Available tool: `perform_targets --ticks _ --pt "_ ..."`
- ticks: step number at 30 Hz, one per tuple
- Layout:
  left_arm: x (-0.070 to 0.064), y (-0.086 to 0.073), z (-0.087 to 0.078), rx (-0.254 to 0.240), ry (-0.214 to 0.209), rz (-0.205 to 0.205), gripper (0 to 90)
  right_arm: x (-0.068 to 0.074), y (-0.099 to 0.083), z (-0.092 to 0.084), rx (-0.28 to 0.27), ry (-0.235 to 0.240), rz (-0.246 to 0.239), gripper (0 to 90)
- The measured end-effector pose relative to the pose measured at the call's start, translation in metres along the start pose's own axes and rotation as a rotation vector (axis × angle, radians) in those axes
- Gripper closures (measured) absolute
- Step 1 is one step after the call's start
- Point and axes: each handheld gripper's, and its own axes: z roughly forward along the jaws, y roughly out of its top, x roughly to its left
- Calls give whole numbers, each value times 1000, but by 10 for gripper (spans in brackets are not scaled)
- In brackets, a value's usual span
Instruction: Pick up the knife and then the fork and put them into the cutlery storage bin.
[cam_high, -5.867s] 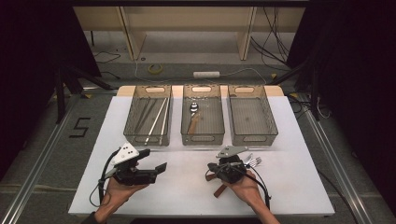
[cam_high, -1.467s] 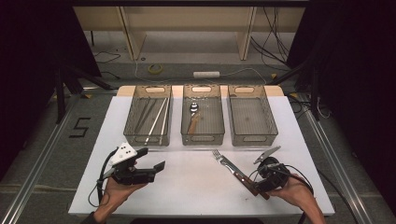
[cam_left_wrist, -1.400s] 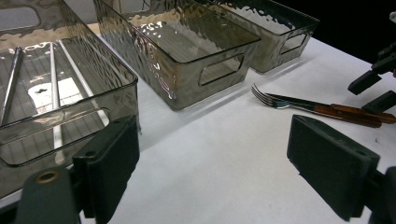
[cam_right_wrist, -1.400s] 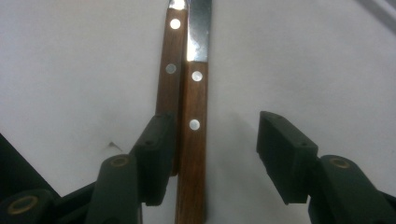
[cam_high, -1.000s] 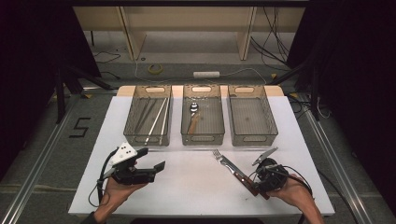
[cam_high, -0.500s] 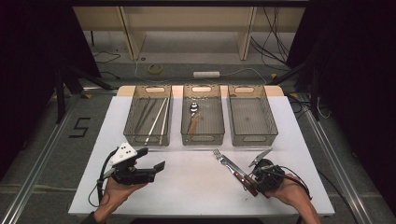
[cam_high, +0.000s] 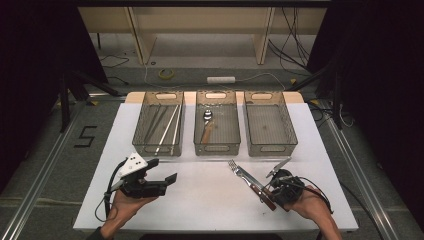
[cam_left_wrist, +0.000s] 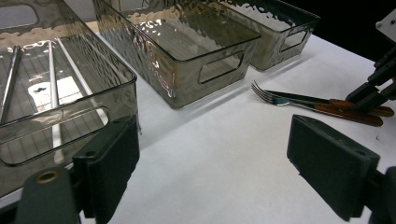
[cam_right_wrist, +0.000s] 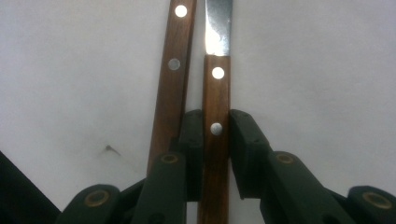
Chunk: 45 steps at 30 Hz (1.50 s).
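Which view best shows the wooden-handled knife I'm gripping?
The right gripper view: the wooden-handled knife sits between the right tool pads, beside the wooden fork handle. The left gripper view shows it side-on; the high view, small.

Wood-handled knife (cam_right_wrist: 216, 116) & fork (cam_high: 239, 171), flat, side by side

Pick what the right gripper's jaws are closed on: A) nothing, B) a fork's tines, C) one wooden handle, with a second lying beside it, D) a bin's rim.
C: the right gripper has its jaws pressed on one wooden handle; the second handle lies just outside.
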Motion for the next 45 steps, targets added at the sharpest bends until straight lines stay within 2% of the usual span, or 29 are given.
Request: perform_targets --ticks 9,19,27,34,42,45 --pt "0 0 0 -1 2 -1 164 -1 -1 -5 -18 -10 -10 768" --pt "0 0 -1 -9 1 -7 164 -4 -4 -20 -82 -14 -9 768" --pt "1 0 -1 -28 1 -14 164 -6 -4 -33 -145 12 -4 768" --pt "3 0 -3 -49 4 -28 164 -14 -1 -42 -188 11 2 768" --pt "5 0 -6 -64 7 -26 164 -32 12 -52 -251 21 37 768" --pt "6 -1 -7 -74 -1 -45 164 -38 17 -55 -273 15 52 768"
